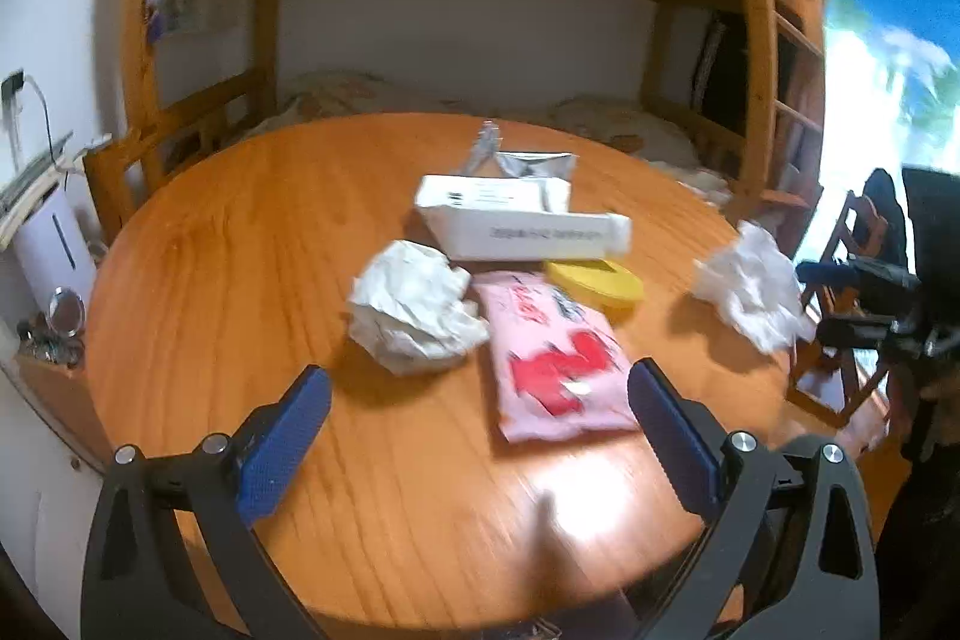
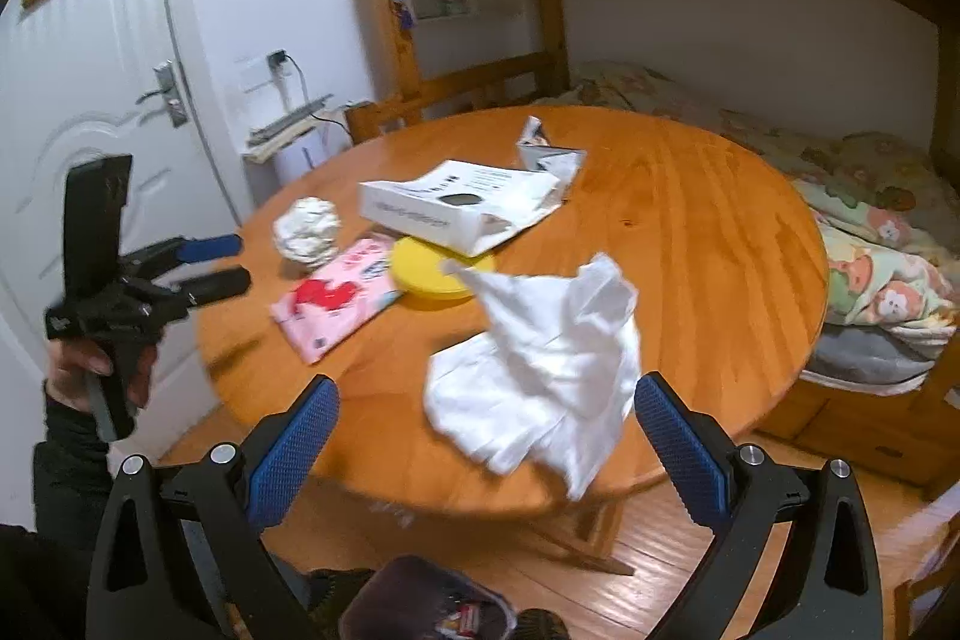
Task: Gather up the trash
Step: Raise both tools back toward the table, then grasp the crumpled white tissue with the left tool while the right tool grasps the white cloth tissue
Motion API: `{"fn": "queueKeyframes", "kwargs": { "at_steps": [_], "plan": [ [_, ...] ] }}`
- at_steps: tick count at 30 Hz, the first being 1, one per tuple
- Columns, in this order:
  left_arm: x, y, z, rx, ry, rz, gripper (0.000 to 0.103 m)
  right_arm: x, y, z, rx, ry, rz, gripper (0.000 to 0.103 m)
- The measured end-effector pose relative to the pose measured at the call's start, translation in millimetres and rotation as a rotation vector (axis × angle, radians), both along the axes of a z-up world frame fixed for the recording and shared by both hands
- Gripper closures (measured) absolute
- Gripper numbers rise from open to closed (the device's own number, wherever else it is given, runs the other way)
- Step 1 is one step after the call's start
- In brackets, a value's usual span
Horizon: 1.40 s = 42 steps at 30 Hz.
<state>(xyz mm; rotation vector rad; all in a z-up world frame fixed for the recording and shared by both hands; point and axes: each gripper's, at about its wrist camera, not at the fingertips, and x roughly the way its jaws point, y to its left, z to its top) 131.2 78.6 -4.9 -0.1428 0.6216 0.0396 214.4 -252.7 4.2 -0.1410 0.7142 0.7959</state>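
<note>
Trash lies on a round wooden table (image 1: 210,280). A crumpled paper ball (image 1: 414,316) and a pink wrapper (image 1: 558,358) lie just ahead of my left gripper (image 1: 480,388), which is open and holds nothing. Behind them are a yellow lid (image 1: 594,283), an open white box (image 1: 522,226) and a silver foil packet (image 1: 516,160). A crumpled white tissue (image 2: 540,370) sits at the table's near edge, in front of my right gripper (image 2: 486,388). That gripper is open, with its blue pads (image 2: 294,448) clear of the tissue.
A wooden bunk bed (image 2: 870,196) with patterned bedding stands behind the table. A white door (image 2: 90,100) and a small white appliance (image 2: 297,160) are at the left. A dark bag (image 2: 432,604) shows below my right gripper. A wooden chair (image 1: 840,370) stands beside the table.
</note>
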Motion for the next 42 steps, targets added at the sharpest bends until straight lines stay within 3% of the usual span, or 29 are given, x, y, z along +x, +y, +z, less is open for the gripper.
{"fn": "queueKeyframes", "kwargs": {
  "at_steps": [12, 13, 15, 16, 17, 18, 21, 42],
  "plan": [
    [53.8, 21.7, -10.9, -0.026, 0.08, 0.158, 0.006, 38.8, 6.5, -30.1, 0.001, 0.049, -0.044, 0.004],
    [54.6, 22.1, -11.7, -0.027, 0.085, 0.166, 0.007, 39.2, 6.7, -31.0, 0.004, 0.051, -0.041, 0.004],
    [59.0, 24.6, -13.7, -0.036, 0.095, 0.18, 0.024, 38.5, 6.6, -32.2, 0.007, 0.044, -0.036, 0.008],
    [59.9, 25.1, -14.4, -0.037, 0.098, 0.186, 0.034, 37.9, 6.1, -31.9, 0.011, 0.043, -0.033, 0.016],
    [61.1, 25.7, -15.3, -0.036, 0.103, 0.19, 0.05, 37.4, 5.1, -31.5, 0.021, 0.044, -0.027, 0.049],
    [60.7, 25.9, -15.7, -0.027, 0.103, 0.202, 0.051, 37.4, 3.8, -31.1, 0.026, 0.045, -0.032, 0.09],
    [57.2, 21.8, -14.4, -0.005, 0.093, 0.205, 0.052, 33.0, -2.6, -27.0, 0.019, -0.007, -0.086, 0.092],
    [-25.4, -27.3, 14.8, 0.073, -0.012, 0.181, 0.052, -42.5, -13.2, 0.2, 0.097, -0.026, -0.016, 0.092]
  ]
}}
